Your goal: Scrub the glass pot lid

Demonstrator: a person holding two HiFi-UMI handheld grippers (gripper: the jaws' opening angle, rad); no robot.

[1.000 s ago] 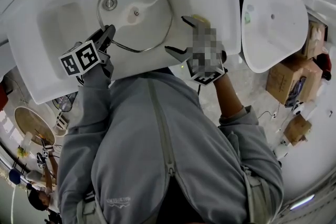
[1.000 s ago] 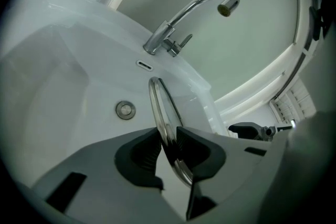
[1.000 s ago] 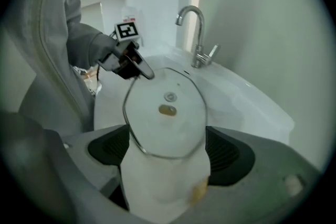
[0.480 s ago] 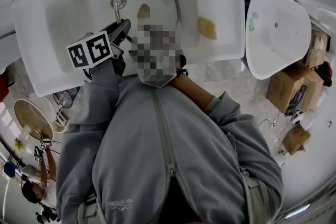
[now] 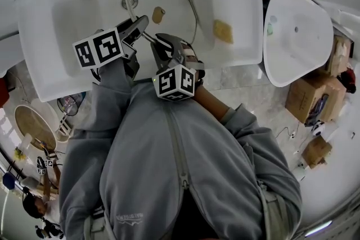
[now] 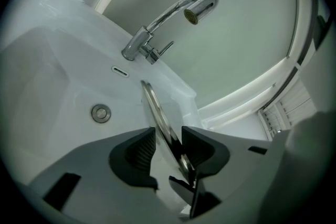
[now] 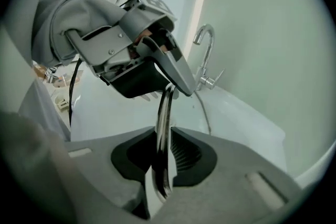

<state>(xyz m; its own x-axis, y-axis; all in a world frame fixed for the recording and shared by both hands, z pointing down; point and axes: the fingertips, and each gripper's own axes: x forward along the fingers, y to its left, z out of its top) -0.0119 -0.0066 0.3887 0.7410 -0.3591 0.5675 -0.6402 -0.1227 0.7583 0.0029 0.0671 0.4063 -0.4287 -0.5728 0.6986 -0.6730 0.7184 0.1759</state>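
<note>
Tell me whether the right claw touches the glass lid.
Touching: right gripper view shows the right claw, jaws having just closed, pinching the glass lid.

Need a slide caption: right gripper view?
Right hand-held gripper, jaws just closed, pinches rim of round glass pot lid over white sink.

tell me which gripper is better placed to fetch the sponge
Left, probably: the left gripper has just opened, the lid between its parted jaws; the right gripper has just closed on it. Sponge lies rightward though.

Nothing is legible: the logo (image 5: 126, 217) on the grey jacket (image 5: 185, 166) is too small.
</note>
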